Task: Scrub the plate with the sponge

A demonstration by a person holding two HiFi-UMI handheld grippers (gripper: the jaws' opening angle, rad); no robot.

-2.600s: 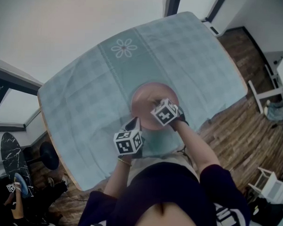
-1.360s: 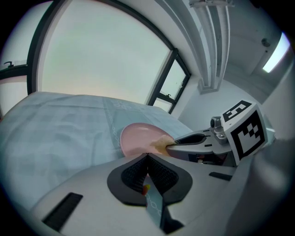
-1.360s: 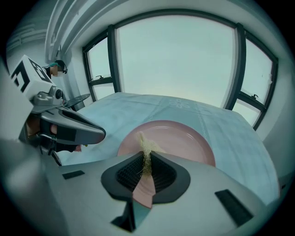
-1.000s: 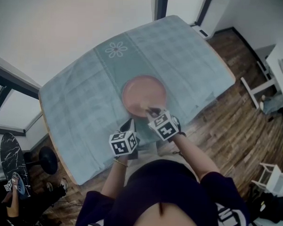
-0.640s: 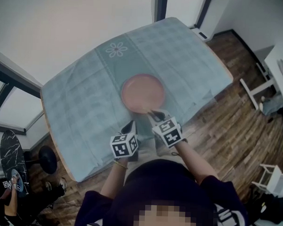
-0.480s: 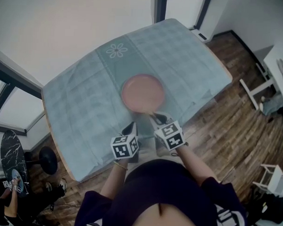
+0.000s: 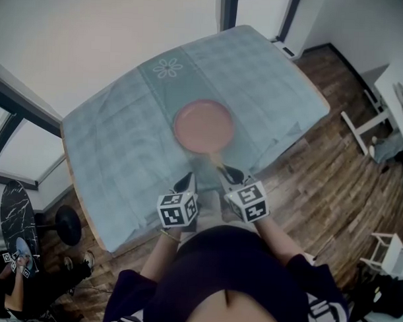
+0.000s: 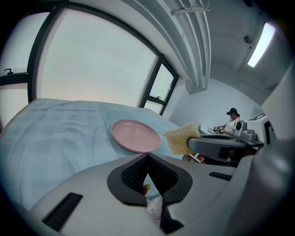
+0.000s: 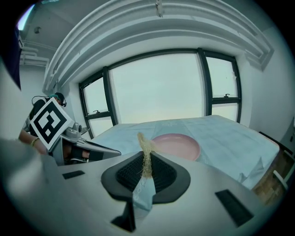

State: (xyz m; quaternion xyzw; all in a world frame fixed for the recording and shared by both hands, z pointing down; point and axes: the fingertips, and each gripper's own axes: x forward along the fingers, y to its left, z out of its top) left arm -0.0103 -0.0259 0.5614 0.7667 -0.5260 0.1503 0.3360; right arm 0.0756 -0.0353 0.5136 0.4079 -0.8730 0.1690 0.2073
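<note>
Your right gripper [image 7: 226, 172] has its jaws clamped on the sponge [image 7: 216, 157], and in the right gripper view [image 9: 146, 162] you see that sponge [image 9: 144, 144] edge-on, a thin yellow strip pinched between the two dark pads and sticking out past the tips. From the left gripper view the sponge [image 8: 180, 138] shows its broad, rough face, held up in the air at the tip of the right gripper [image 8: 199, 144], off to the right of the plate [image 8: 136, 135] and clear of it. The pink plate [image 7: 203, 125] sits flat in the middle of the table [image 7: 109, 154], on the pale blue checked cloth [image 7: 270, 80], with the cloth's flower motif [image 7: 168, 68] on its far side. In the head view the sponge hangs just off the plate's near rim, towards you. Your left gripper [image 7: 186, 183] is low and close to your body at the table's near edge, just beside the right one; in its own view [image 8: 147, 157] the jaws are pressed tip to tip with nothing gripped between them. Looking along your right gripper, the plate [image 9: 177, 145] lies just beyond the sponge and a little to its right.
</note>
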